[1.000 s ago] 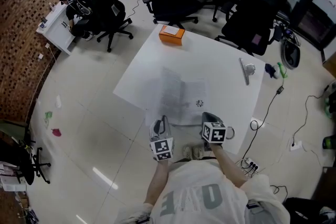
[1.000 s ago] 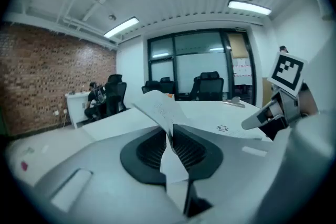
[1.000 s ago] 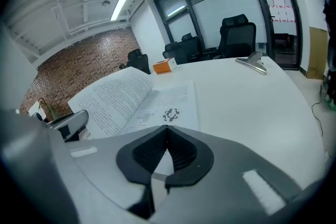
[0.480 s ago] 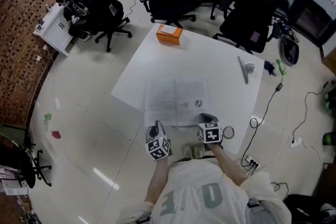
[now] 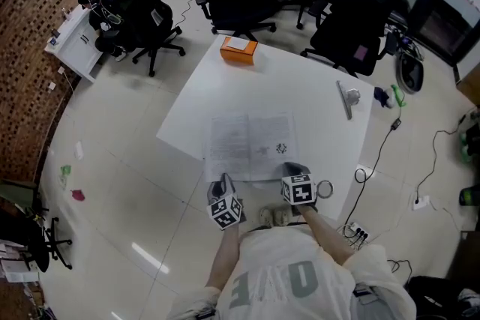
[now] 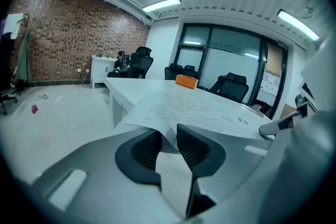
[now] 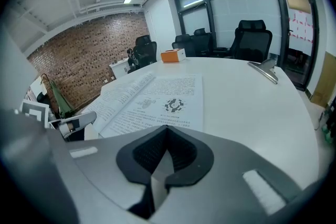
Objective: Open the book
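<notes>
Since the book [image 5: 250,147] already lies open and flat at the near edge of the surface [image 5: 300,82], left tongs [image 5: 223,182] are opening, likely to release the left page corner [image 6: 152,113] between them, while right tongs [image 5: 294,168] rest closed and empty just beside the right page [image 5: 274,148]

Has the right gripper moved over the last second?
No. The right gripper stays at the table's near edge, by the open book's right corner.

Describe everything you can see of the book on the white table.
The book lies open and flat at the white table's near edge, two pale paper pages of dense print, a round emblem on the right page. The left page's near corner passes between the left gripper's jaws, which are opening.
</notes>
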A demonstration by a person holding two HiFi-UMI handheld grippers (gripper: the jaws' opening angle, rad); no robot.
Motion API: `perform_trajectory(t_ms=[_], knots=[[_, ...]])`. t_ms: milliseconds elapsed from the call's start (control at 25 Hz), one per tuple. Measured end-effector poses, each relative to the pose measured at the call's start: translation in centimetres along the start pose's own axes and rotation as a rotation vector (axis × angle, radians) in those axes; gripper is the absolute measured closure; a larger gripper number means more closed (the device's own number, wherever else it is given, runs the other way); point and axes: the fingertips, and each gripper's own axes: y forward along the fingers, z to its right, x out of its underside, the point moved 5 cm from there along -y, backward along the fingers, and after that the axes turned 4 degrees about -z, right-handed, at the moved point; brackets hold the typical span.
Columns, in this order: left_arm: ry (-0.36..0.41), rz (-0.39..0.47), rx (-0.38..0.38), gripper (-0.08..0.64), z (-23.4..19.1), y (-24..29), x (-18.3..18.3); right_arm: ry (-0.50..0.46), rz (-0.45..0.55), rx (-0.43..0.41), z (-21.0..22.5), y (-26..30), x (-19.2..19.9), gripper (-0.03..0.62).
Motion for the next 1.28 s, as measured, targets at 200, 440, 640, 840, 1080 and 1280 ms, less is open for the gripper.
perform_trajectory(t_ms=[200,440,640,840,1080,1280], knots=[[0.018,0.000,-0.047,0.420,-0.4,-0.1,0.0,-0.011,0.003,-0.001,-0.1,-0.1,0.1,0.589],[-0.065,0.008,-0.177,0.099,-2.9,-0.7,0.5,-0.020,0.005,0.001,0.0,-0.1,0.0,0.589],[-0.089,0.013,-0.196,0.035,-3.5,-0.6,0.7,-0.041,0.007,0.005,-0.1,0.0,-0.2,0.589],[-0.082,0.049,-0.185,0.021,-3.4,-1.1,0.2,-0.050,0.006,0.000,0.0,0.2,0.0,0.589],[0.002,0.260,-0.100,0.025,-1.3,-2.9,-6.5,-0.045,0.009,-0.001,0.2,0.1,0.2,0.589],[0.171,0.358,0.074,0.062,3.8,-4.1,-12.5,0.039,0.144,-0.032,0.2,-2.2,-2.6,0.589]])
